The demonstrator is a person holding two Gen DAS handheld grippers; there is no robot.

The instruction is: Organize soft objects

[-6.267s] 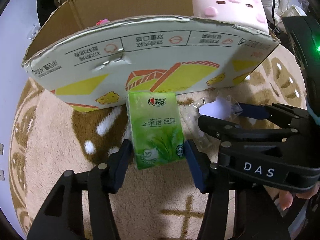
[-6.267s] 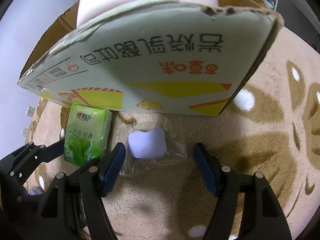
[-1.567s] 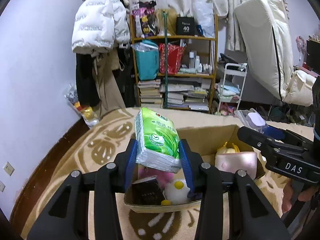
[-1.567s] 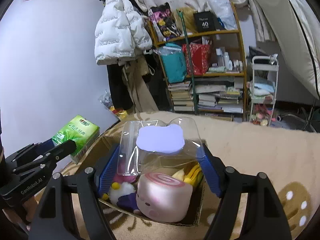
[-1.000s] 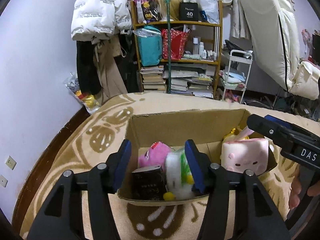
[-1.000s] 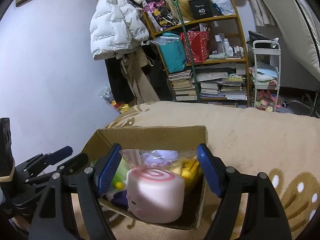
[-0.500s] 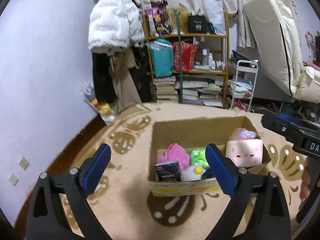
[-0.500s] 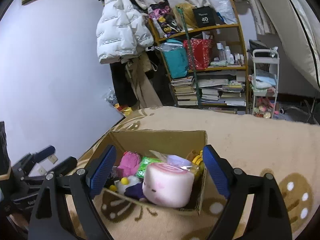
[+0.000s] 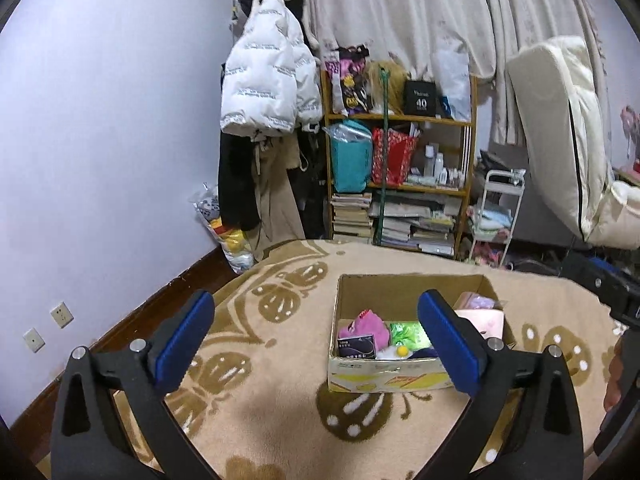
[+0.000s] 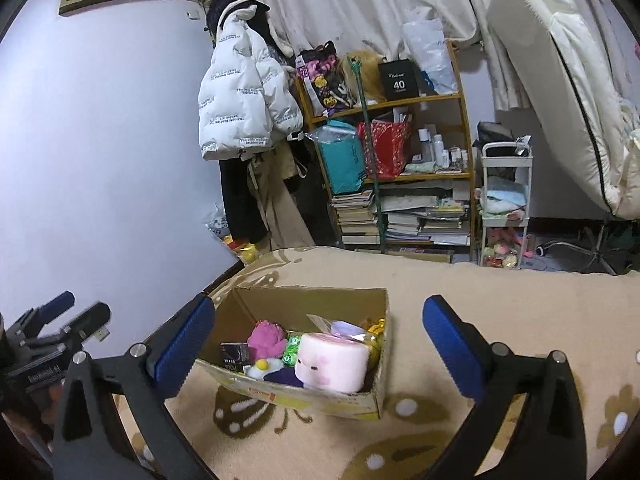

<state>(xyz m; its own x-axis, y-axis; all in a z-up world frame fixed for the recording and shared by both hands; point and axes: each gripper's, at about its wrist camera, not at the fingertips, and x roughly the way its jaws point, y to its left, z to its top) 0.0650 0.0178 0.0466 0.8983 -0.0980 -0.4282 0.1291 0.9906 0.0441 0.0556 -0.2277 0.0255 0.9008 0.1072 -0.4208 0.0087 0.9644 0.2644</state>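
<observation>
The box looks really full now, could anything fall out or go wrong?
Maybe. The pink roll plush sits high at the front corner of the cardboard box, so a bump could tip it out. The clear bag only rests loosely on top and might slide off. Both the left hand-held gripper and right hand-held gripper are open and empty, so nothing can drop from them.

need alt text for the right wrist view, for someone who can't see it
An open cardboard box sits on a beige patterned blanket, holding a pink roll-shaped plush, a magenta plush, a green tissue pack and other small items. The right gripper frames it, open and empty. Behind stand a cluttered bookshelf and a hanging white puffer jacket.
</observation>
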